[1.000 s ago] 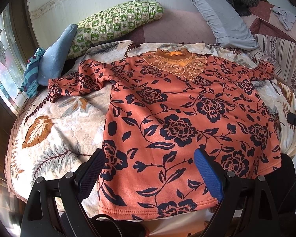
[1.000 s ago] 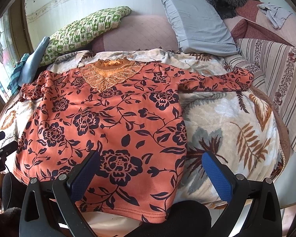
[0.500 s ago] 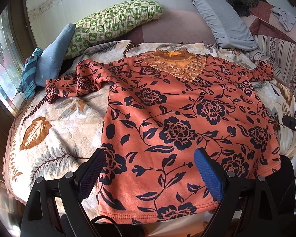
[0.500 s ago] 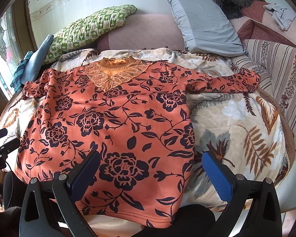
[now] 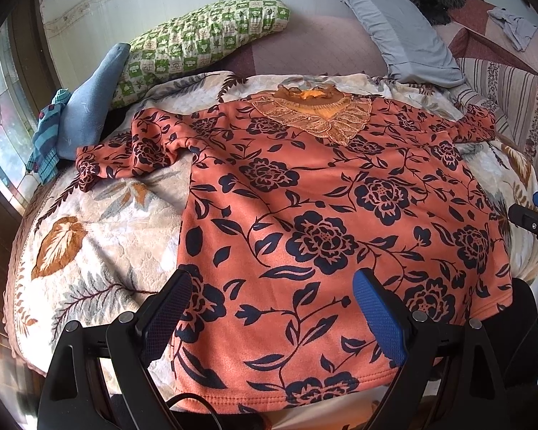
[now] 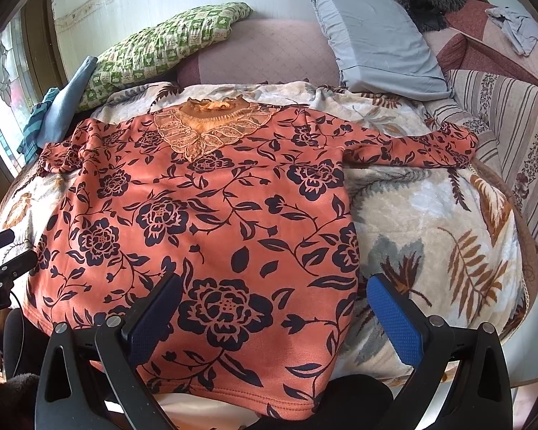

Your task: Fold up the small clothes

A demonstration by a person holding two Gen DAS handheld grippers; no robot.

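So: top [image 5: 333,215] lies flat, face up, spread on the blanket [image 5: 100,236], collar [image 5: 315,114] far from both claws, hem nearest. Not folded at all yet.

Handling, my read: soft fleecy knit, light, limp, no stiffness. It will drape and sag from any single pinch point, so two-point lifts are better. Looks a bit grippy against the plush blanket, so dragging would likely bunch it; lift and lay over instead. Lace at the collar looks snaggy, avoid it.

Where to grab: sleeves first. Left sleeve [image 5: 125,150] sits far ahead and left of the left claw [image 5: 272,308], crumpled near the cuff. Right sleeve [image 6: 412,147] runs straight out, far ahead and right of the right claw [image 6: 274,308]. Pinch at cuff or shoulder seam, fold in over the body. After that, the hem corners, which are right below each claw.

Pose:
- Left claw wide open, holding nothing, hovers low over the hem's left part, aimed up the body toward the collar. Side seam is just under its left finger.
- Right claw also wide open and empty, over the hem's right corner. Its left finger is over cloth, its right finger over bare blanket, so it straddles the side seam.
- Each claw shows at the edge of the other's view, level, side by side.

Cannot tell whether fingertips touch the cloth.
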